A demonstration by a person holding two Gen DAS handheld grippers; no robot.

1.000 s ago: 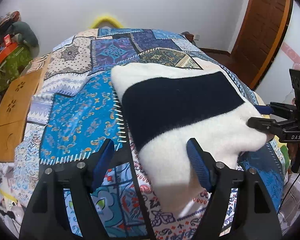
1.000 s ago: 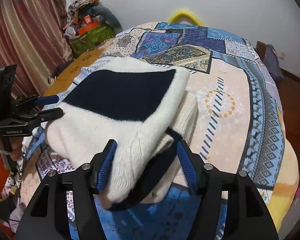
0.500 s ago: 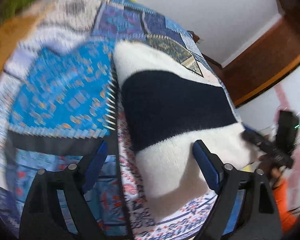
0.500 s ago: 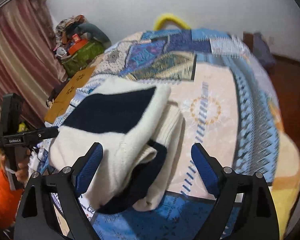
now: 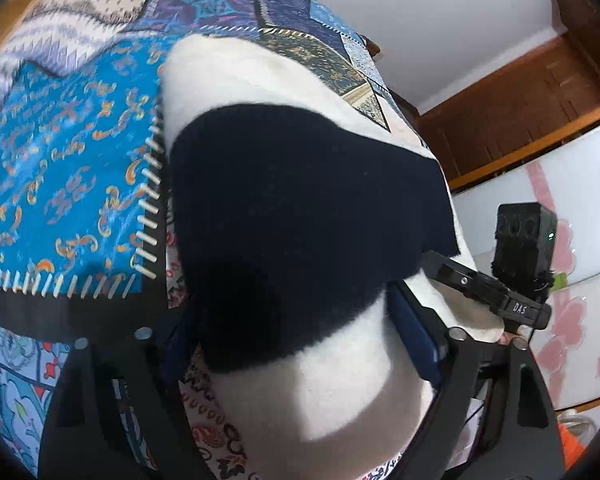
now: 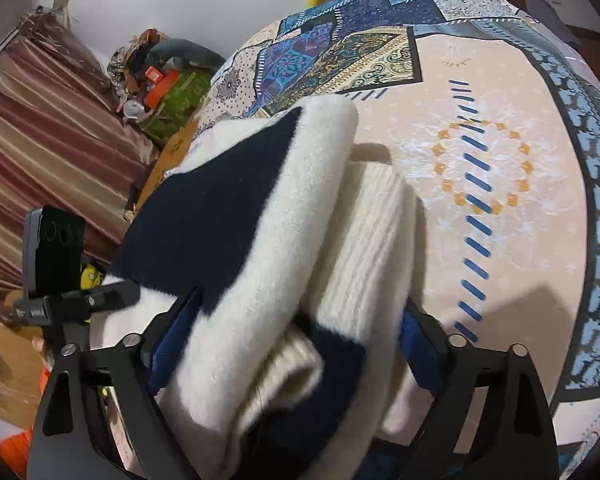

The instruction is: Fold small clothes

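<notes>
A folded cream and navy fleece garment (image 5: pixel 300 220) lies on the patchwork bedspread (image 5: pixel 60 160). It also shows in the right wrist view (image 6: pixel 260 240), with a ribbed cream layer (image 6: pixel 372 248) beneath the top fold. My left gripper (image 5: pixel 296 344) is open, its jaws straddling the near edge of the garment. My right gripper (image 6: pixel 296 344) is open, its jaws around the thick folded end on the other side. Each gripper shows in the other's view: the right one (image 5: pixel 480 280), the left one (image 6: pixel 92 300).
The bedspread (image 6: pixel 500 160) runs far to the right in the right wrist view. A pile of bags and clothes (image 6: pixel 160 76) and a striped curtain (image 6: pixel 40 140) stand at the left. A wooden door (image 5: pixel 540 100) and white cabinet (image 5: pixel 572 240) are at the right.
Both grippers have moved forward and down onto the garment. Their open jaws now straddle its two ends, where before they hovered short of it.
</notes>
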